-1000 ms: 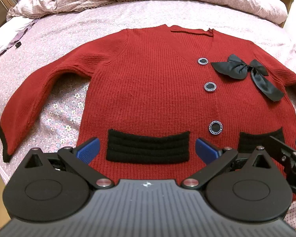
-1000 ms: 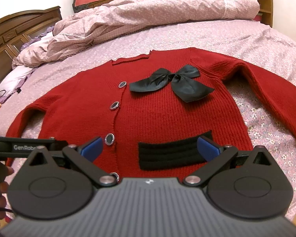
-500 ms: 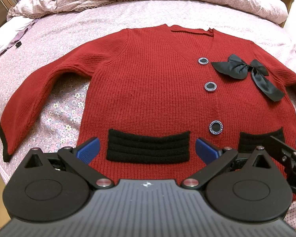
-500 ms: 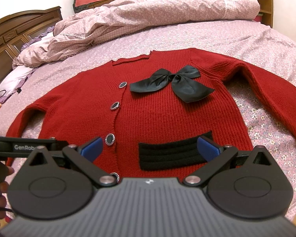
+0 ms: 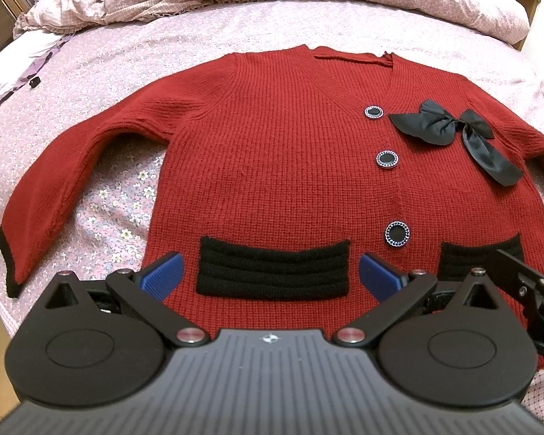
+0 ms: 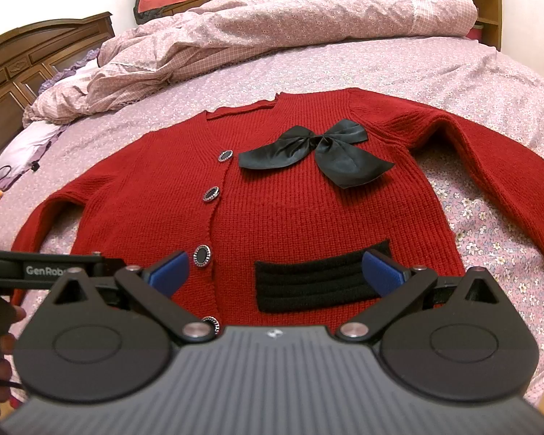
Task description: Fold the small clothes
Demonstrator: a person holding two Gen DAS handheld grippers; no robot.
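A small red knit cardigan (image 5: pixel 279 166) lies flat, face up, on the bed, sleeves spread out to both sides. It has black pocket bands, dark buttons and a black satin bow (image 5: pixel 449 134). It also shows in the right wrist view (image 6: pixel 301 210) with the bow (image 6: pixel 319 152). My left gripper (image 5: pixel 270 275) is open and empty, hovering over the left pocket band (image 5: pixel 272 272) near the hem. My right gripper (image 6: pixel 275 272) is open and empty over the right pocket band (image 6: pixel 315 282).
The bed has a pink floral sheet (image 5: pixel 108 214). A rumpled quilt (image 6: pixel 272 25) is piled along the far side. A wooden headboard (image 6: pixel 36 58) stands at the left. The right gripper's body (image 5: pixel 526 282) shows at the right edge of the left wrist view.
Both grippers have drifted only very slightly; the cardigan lies as before and both grippers stay open.
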